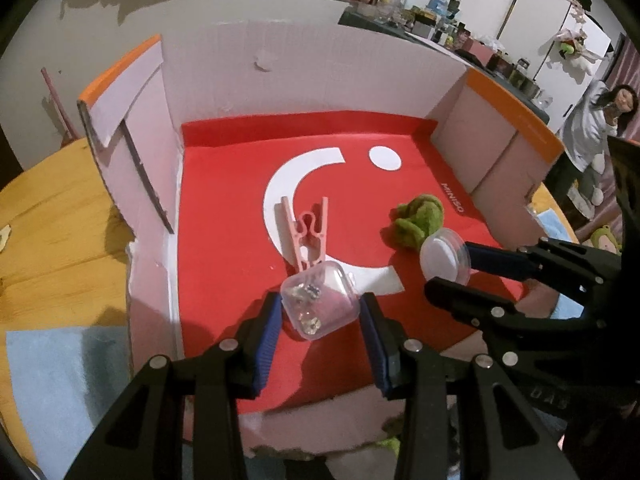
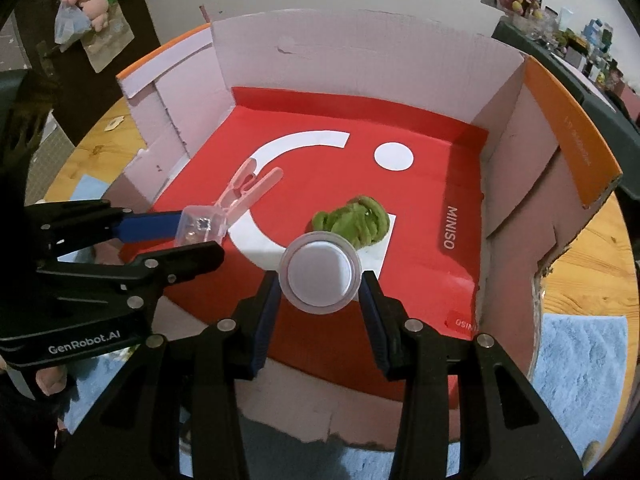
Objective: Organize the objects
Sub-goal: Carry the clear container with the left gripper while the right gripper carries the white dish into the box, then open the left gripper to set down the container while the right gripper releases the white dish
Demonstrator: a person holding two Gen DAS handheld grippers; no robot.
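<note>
In the left wrist view, a pink clip (image 1: 306, 234) and a green fuzzy toy (image 1: 418, 220) are already laid in the box (image 1: 304, 76). A small clear case (image 1: 318, 300) is gripped by the left hand-held gripper (image 1: 320, 320) over the red floor. In the right wrist view, a round clear jar (image 2: 320, 274) is pinched by the right hand-held gripper (image 2: 320, 292), held low, not yet set down.

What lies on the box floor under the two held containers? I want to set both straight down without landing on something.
The pink clip lies just past the clear square case in the left gripper. The green fuzzy toy lies just beyond the round jar in the right gripper. The red liner nearer the grippers looks bare.
</note>
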